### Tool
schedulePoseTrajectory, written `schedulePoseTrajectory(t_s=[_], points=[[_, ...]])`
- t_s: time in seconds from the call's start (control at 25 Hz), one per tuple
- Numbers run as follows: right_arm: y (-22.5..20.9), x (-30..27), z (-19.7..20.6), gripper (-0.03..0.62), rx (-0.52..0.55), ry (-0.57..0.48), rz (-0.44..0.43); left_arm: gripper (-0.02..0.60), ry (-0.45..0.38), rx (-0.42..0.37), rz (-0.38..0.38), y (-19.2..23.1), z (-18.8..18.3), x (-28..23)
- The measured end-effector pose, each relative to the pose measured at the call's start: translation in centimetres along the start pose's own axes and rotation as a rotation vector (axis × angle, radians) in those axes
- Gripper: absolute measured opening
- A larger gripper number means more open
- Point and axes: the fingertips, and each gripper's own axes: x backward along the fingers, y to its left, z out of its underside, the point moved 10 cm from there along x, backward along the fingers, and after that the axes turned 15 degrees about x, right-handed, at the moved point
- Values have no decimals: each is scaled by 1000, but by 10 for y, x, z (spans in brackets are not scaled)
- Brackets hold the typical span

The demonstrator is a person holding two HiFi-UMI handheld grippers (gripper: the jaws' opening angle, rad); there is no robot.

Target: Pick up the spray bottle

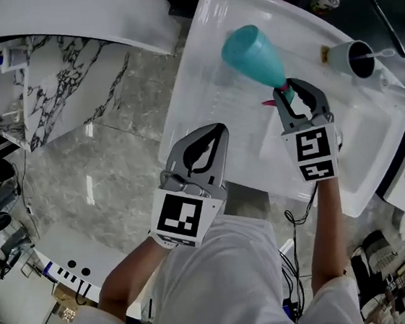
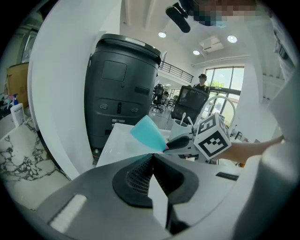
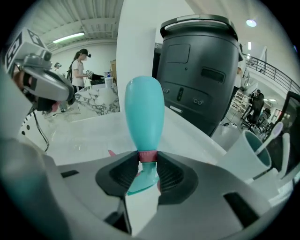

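Nearest you, your left gripper (image 1: pixel 213 136) hangs over the desk's (image 1: pixel 201 85) near left corner. Its dark ribbed pads are pressed together with nothing between them, and the left gripper view shows no gap where they meet. Left of that corner there is only grey veined marble floor (image 1: pixel 110 117), so that side is open. Further in, toward the middle of the glossy white desk, your right gripper (image 1: pixel 295 90) pinches the spray bottle (image 1: pixel 252 54) at its neck, the pads bearing on the pink collar (image 3: pixel 148 156). The teal trigger head sits on your side of the jaws. The smooth teal body widens from the collar to a rounded base and points away from you toward the far left edge. It looks raised off the desk, though no view shows a clear gap beneath it. The desk around the bottle is bare and shiny. At the far right edge stands a white cup (image 1: pixel 354 57) with a dark inside and thin handles sticking out. Beyond the far edge rises a dark grey drum-shaped machine (image 3: pixel 197 70).
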Motion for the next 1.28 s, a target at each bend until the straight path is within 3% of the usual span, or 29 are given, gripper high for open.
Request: schedulePoseTrajectory(t_s=[0.8, 1.28], points=[[3, 187, -66, 114, -259, -249, 307, 3, -221, -29, 11, -41, -70, 96], [22, 261, -87, 114, -321, -373, 452, 3, -313, -72, 35, -64, -88, 146]])
